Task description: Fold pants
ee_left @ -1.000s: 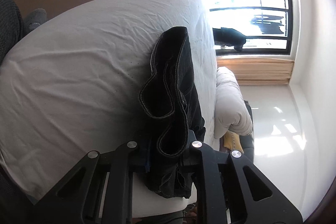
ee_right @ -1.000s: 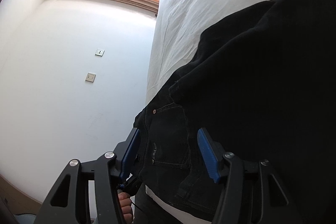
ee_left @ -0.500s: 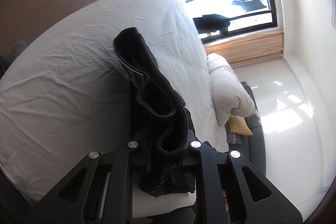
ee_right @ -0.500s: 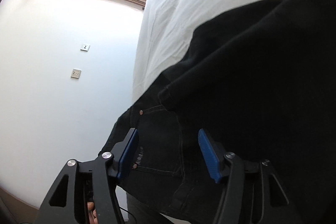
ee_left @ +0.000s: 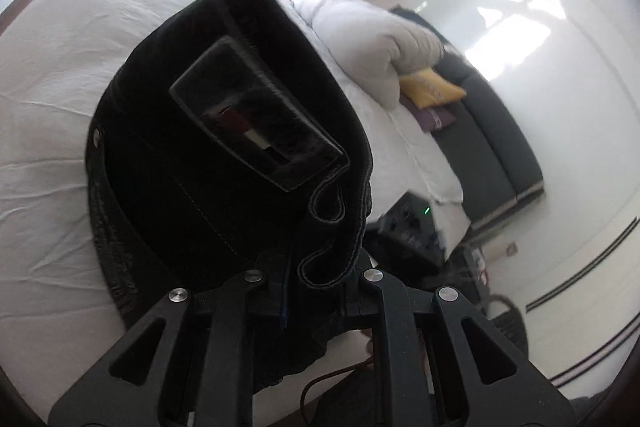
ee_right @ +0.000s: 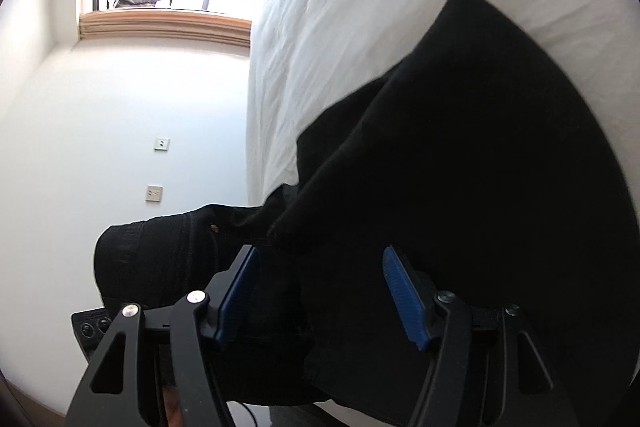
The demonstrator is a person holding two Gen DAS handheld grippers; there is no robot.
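Black pants (ee_left: 224,163) lay bunched at the edge of the white bed (ee_left: 60,75). Left gripper (ee_left: 312,279) pinched a stitched hem fold; right gripper (ee_right: 316,291) jaws stood spread over the cloth. Denim judged heavy, limp, non-slip; best gripped at thick seams or waistband.

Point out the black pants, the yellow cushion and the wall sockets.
black pants (ee_left: 224,187), left wrist view, on the waistband area.
yellow cushion (ee_left: 432,89), left wrist view, on its face.
wall sockets (ee_right: 154,193), right wrist view, on the lower plate.

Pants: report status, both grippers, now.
Left gripper shut on black pants, waistband bunched between fingers. Right gripper open, pads either side of the fabric. Pants draped on white bed. Nothing in the way.
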